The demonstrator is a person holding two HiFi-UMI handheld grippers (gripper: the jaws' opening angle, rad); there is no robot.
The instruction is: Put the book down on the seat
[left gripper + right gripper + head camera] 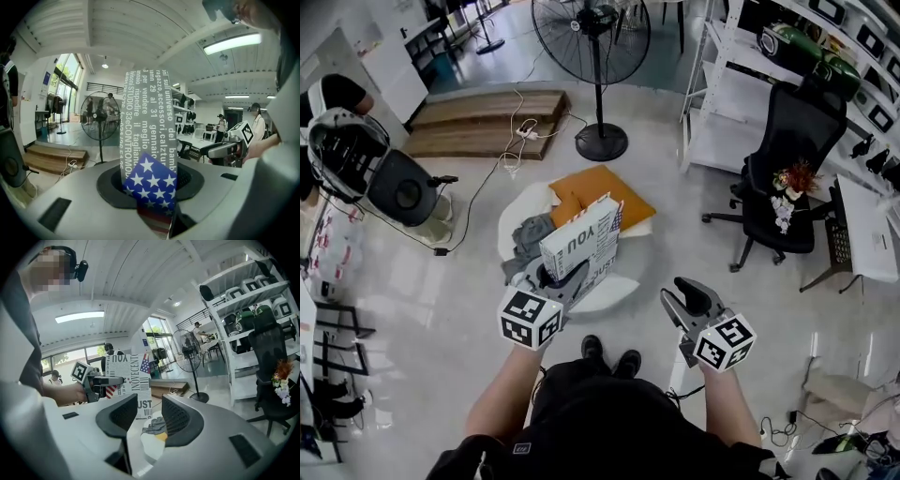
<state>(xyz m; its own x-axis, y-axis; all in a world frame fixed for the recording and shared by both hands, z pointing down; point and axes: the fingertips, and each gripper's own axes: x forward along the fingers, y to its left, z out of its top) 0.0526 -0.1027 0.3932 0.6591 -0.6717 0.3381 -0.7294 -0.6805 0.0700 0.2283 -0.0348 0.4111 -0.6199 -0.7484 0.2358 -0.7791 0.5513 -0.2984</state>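
My left gripper (567, 278) is clamped on the book (581, 239). In the left gripper view the two jaws press on its lower end from either side, on the corner printed with white stars on blue, and the grey cover with white lettering stands straight up from between them (147, 131). The book is upright, tilted a little, with its printed white face turned towards me in the head view.

It hangs over the near part of the round white seat (617, 292), which stands on the shiny floor (469, 281) just ahead of my feet. An orange cushion (605, 192) lies on the far side of the seat and a bundle of grey cloth (532, 234) on its left side, just beside the book. I cannot tell whether the book's lower edge touches the seat.

My right gripper (680, 292) is to the right of the seat, apart from the book. Its jaws stand apart with nothing gripped (151, 416); through the gap I see the book (129, 376) and the seat beyond.

A standing fan (595, 56) is on the floor past the seat, and a black office chair (787, 178) is well off to the right.
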